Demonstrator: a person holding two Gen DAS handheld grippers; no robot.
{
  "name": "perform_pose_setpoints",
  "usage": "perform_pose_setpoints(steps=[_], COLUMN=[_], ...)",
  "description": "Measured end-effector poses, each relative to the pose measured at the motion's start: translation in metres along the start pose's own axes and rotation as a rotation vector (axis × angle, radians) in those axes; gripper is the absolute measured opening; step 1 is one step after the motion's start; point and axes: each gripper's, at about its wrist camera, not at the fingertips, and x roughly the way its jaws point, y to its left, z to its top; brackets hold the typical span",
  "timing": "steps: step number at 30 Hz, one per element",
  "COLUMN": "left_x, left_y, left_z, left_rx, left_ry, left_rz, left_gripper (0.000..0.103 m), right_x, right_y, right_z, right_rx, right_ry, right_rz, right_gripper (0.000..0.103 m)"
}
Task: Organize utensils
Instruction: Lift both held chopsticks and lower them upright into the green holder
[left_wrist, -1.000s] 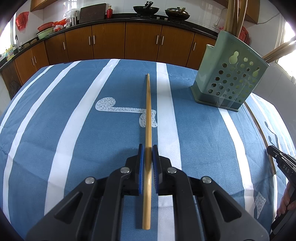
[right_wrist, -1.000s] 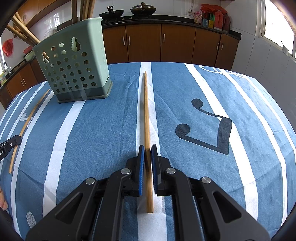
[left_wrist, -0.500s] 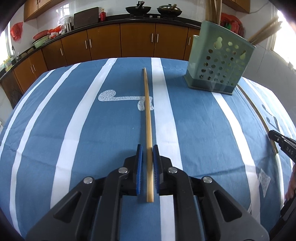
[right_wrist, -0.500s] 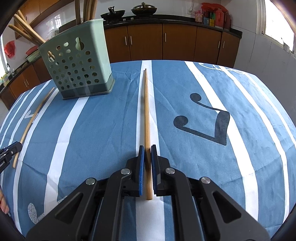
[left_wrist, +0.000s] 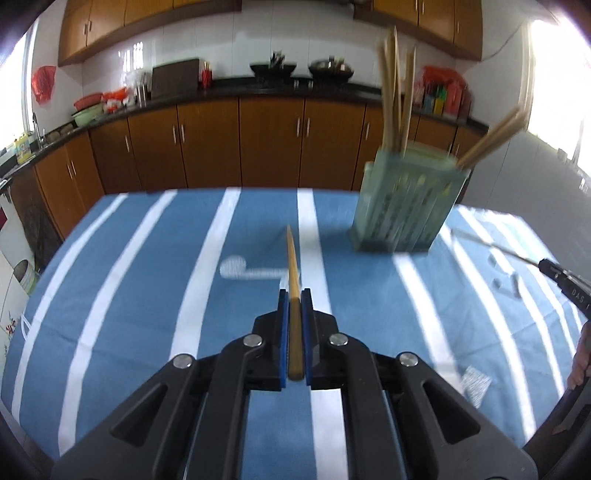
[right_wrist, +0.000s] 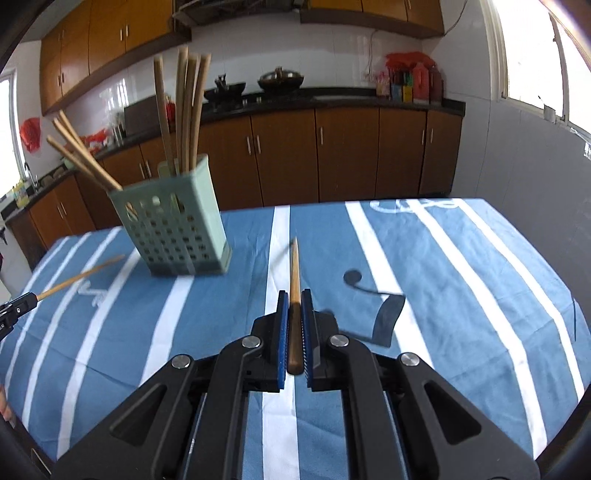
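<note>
My left gripper (left_wrist: 294, 295) is shut on a wooden chopstick (left_wrist: 292, 271), held clear of the blue striped tablecloth (left_wrist: 147, 295) with its tip pointing away. My right gripper (right_wrist: 294, 295) is shut on a second wooden chopstick (right_wrist: 294, 269), also lifted off the cloth. A pale green perforated utensil holder (left_wrist: 404, 206) with several chopsticks standing in it sits on the table, at the far right in the left wrist view; the same holder (right_wrist: 173, 221) is at the far left in the right wrist view. Each view shows the other gripper's tip at its edge.
Brown kitchen cabinets (left_wrist: 258, 140) and a dark counter with pans run along the far wall behind the table. A hand (left_wrist: 580, 358) shows at the right edge of the left wrist view. The tablecloth (right_wrist: 461, 277) lies flat around the holder.
Both grippers rose and tilted upward, lifting their chopsticks off the cloth. The holder now appears farther off and lower in both views, and the upper cabinets have come into sight.
</note>
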Motion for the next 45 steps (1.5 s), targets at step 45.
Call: perform_pose_setpoints(steps=[45], left_x=[-0.096], left_y=[-0.074], left_z=[0.198], left_rx=[-0.113], left_ry=[-0.540], left_rz=[-0.155], left_gripper=[0.007], right_x=[-0.084], right_y=[0.049], right_z=[0.171], right_rx=[0.092], right_ry=[-0.515], right_rz=[0.260], right_gripper=[0.007])
